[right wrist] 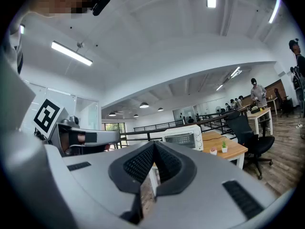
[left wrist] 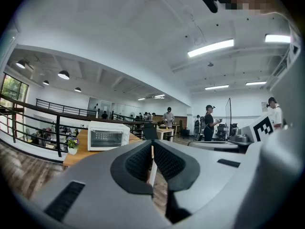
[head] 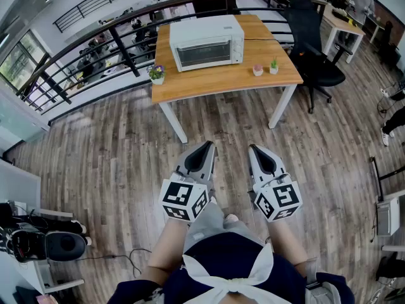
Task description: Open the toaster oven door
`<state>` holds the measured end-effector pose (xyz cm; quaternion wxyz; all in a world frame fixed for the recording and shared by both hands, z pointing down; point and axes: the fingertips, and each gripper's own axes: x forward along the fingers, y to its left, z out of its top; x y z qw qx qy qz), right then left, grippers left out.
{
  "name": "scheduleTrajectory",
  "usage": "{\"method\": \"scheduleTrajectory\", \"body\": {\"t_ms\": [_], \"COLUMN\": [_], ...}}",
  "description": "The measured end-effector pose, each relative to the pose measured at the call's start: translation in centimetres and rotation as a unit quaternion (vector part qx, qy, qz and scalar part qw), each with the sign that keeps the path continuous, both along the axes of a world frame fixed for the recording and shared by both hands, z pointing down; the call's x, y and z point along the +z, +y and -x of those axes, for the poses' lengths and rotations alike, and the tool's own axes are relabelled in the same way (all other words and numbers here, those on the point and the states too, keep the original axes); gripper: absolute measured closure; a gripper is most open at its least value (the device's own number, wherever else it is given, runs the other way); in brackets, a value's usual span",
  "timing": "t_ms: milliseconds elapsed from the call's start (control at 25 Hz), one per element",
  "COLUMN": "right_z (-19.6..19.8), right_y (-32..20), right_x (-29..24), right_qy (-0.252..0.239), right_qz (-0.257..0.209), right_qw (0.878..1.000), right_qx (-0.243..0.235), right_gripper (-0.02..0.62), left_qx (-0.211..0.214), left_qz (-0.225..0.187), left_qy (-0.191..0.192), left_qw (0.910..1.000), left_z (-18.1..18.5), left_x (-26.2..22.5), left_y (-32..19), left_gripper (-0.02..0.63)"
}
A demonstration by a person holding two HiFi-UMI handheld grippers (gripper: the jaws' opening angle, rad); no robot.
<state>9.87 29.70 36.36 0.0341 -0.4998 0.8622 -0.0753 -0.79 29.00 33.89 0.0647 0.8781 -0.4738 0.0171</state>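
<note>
Light is bright and even throughout. Long white ceiling strip lamps glow high above the left hand-held gripper, slightly blown out, and daylight enters through a tall window far to its left. The light wooden worktop ahead of it casts only a faint, soft shadow. Both gripper views bend hard at the rim and end in black corners. The grey shells of this and the right hand-held gripper look soft near the lens. The head view is sharp, its black railing bowed.
</note>
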Motion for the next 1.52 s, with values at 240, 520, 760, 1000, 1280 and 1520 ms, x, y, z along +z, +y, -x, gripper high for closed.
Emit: {"method": "scheduleTrajectory", "body": {"t_ms": [240, 520, 760, 1000, 1280, 1520], "right_z": [-0.7, -1.3, -1.5, -0.7, 0.3, 1.2], "right_y": [-1.2, -4.2, -9.4, -16.2, -22.0, -27.0], "right_x": [0.1, -0.3, -0.8, -2.6, -5.0, -4.9], "right_qy": [-0.005, 0.027, 0.045, 0.053, 0.067, 0.089], "right_qz": [-0.006, -0.024, -0.031, -0.048, -0.059, -0.055], "right_qw": [1.000, 0.999, 0.998, 0.997, 0.996, 0.994], "right_qx": [-0.004, -0.005, -0.005, -0.013, -0.024, -0.032], "right_gripper": [0.591, 0.589, 0.580, 0.565, 0.537, 0.489], "left_qx": [0.014, 0.011, 0.008, 0.009, 0.038, 0.064], "left_qz": [-0.004, -0.006, -0.020, -0.052, -0.081, -0.101], "left_qy": [-0.009, -0.010, -0.021, -0.011, -0.004, -0.015], "left_qw": [0.9999, 0.9999, 0.9996, 0.9985, 0.9960, 0.9927], "left_z": [-1.2, -1.5, -0.9, -0.8, -0.9, -0.1], "left_x": [0.1, 0.5, 0.1, -2.8, -6.1, -6.2], "left_y": [-1.2, -4.8, -9.8, -16.6, -22.1, -27.0], "left_gripper": [0.577, 0.577, 0.577, 0.577, 0.575, 0.446]}}
